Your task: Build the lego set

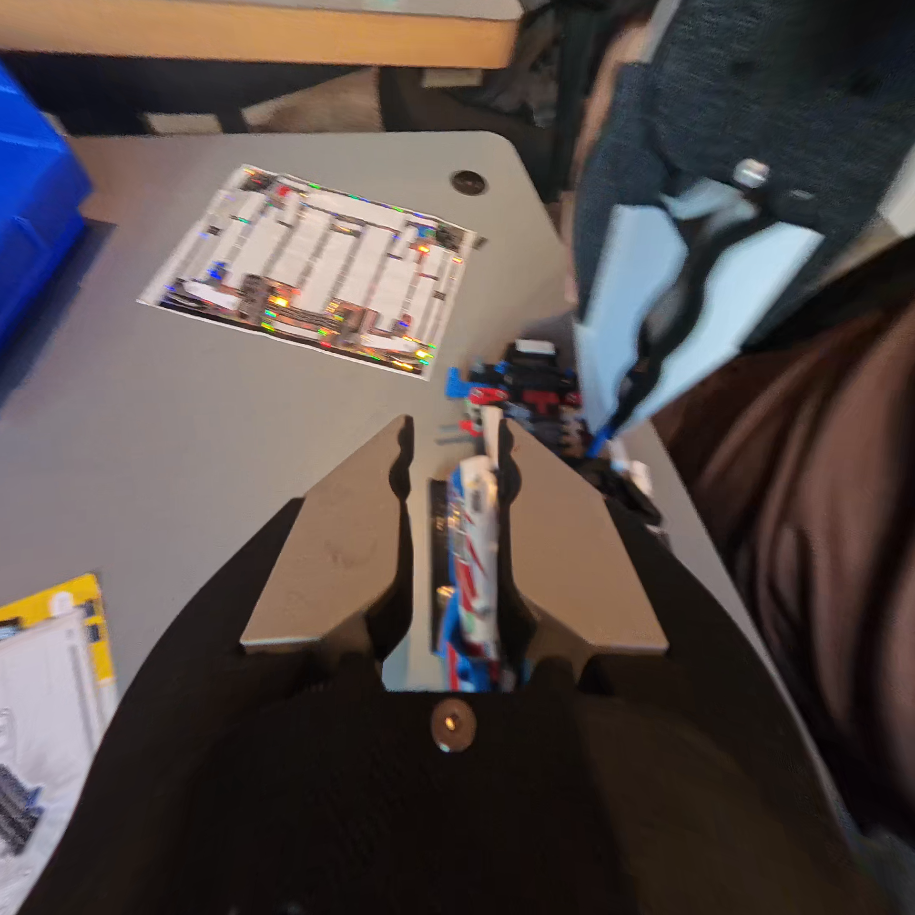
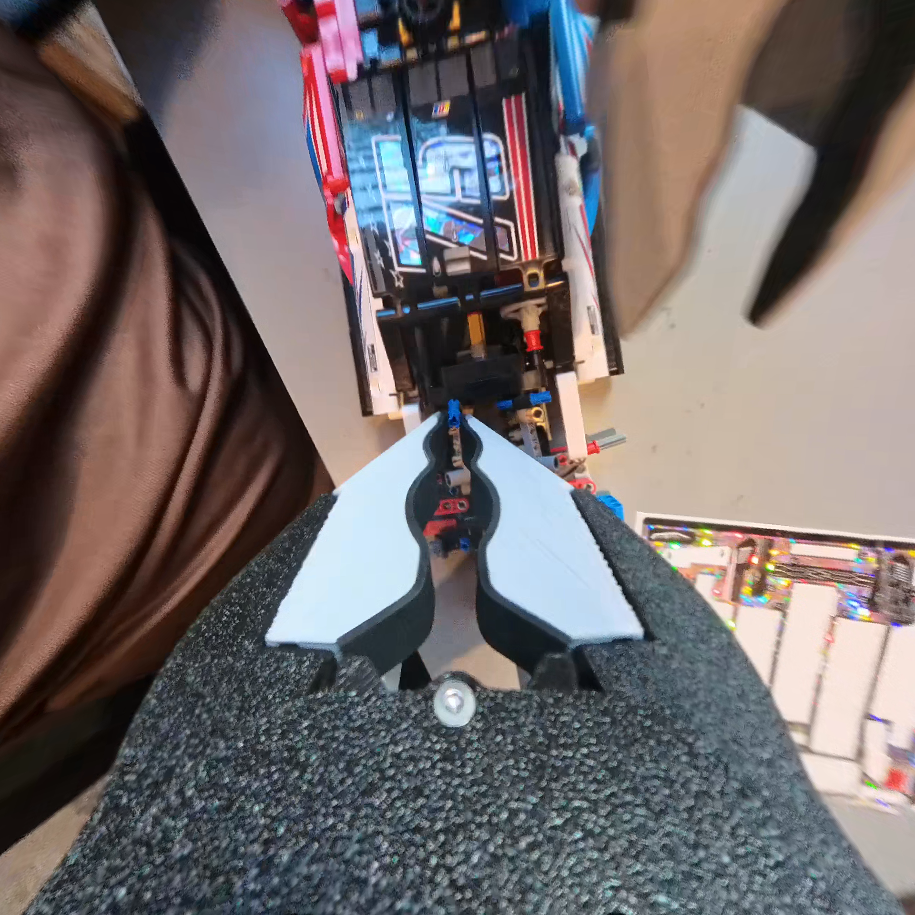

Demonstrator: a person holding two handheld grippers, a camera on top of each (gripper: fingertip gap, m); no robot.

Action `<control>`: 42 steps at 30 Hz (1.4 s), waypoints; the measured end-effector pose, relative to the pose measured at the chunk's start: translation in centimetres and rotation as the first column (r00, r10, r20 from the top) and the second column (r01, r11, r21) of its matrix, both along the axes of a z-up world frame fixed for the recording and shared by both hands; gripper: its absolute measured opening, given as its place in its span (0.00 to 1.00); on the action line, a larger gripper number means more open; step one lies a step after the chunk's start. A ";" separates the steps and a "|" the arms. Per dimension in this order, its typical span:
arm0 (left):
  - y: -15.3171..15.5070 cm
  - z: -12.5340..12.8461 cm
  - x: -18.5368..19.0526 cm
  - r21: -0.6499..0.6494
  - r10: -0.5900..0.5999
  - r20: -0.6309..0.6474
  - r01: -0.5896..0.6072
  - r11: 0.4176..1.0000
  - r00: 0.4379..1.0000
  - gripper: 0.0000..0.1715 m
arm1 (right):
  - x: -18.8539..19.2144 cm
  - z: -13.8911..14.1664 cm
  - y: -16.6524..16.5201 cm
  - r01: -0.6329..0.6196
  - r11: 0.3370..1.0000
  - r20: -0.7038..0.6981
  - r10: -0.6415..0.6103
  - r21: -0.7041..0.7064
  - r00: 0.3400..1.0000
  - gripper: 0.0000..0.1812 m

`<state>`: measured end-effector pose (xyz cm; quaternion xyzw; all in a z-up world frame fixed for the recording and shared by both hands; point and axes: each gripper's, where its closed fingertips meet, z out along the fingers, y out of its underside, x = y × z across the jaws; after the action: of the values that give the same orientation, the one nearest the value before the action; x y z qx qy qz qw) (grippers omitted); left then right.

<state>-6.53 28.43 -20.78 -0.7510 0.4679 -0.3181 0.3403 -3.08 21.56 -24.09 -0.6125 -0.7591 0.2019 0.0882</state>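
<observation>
A partly built lego car, black with red, white and blue panels, lies on the grey table. My right gripper, with pale grey fingers, is shut on a small blue pin at the car's open near end. It also shows in the left wrist view, tips down on the car's open end. My left gripper, with tan fingers, is open. It straddles the car's white and blue side panel, which lies against the right finger. It shows blurred in the right wrist view.
A shiny sticker sheet lies on the table beyond the car, also in the right wrist view. A blue bin stands at the left. A booklet lies near left. Small loose pieces lie by the car. A person's brown clothing borders the table edge. Tip to tip, the grippers are about 9 centimetres apart.
</observation>
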 end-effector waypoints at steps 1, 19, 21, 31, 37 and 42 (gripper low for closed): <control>-1.2 0.1 -0.1 -0.023 -0.013 0.010 0.014 1.000 1.000 0.19 | 0.0 0.2 -0.1 0.015 0.999 -0.038 -0.016 -0.041 0.999 0.02; -6.7 -5.3 4.3 0.132 0.121 -0.546 -0.057 0.990 0.829 0.09 | 4.5 -0.1 0.4 0.100 0.974 -0.424 -0.180 -0.204 0.887 0.02; -6.8 -5.7 4.1 0.152 0.137 -0.596 -0.056 0.987 0.791 0.07 | 4.8 -0.4 0.3 0.097 0.976 -0.430 -0.174 -0.196 0.886 0.02; -6.4 -5.2 4.0 0.526 0.458 -0.560 -0.131 0.840 0.690 0.04 | 3.7 0.3 0.3 0.093 0.986 -0.511 -0.151 -0.137 0.846 0.02; -6.7 -4.2 4.4 0.670 0.586 -0.438 -0.187 0.718 0.681 0.01 | 2.9 -1.0 0.2 0.085 0.986 -0.493 -0.146 -0.144 0.857 0.02; -6.9 -3.9 4.6 0.560 0.557 -0.363 -0.303 0.771 0.747 0.04 | 2.5 -0.9 0.4 0.090 0.985 -0.498 -0.152 -0.146 0.854 0.02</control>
<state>-1.90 21.48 -24.69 -0.7920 0.4101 0.1044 0.4400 -0.55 21.99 -24.97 -0.5884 -0.6559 0.3944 0.2609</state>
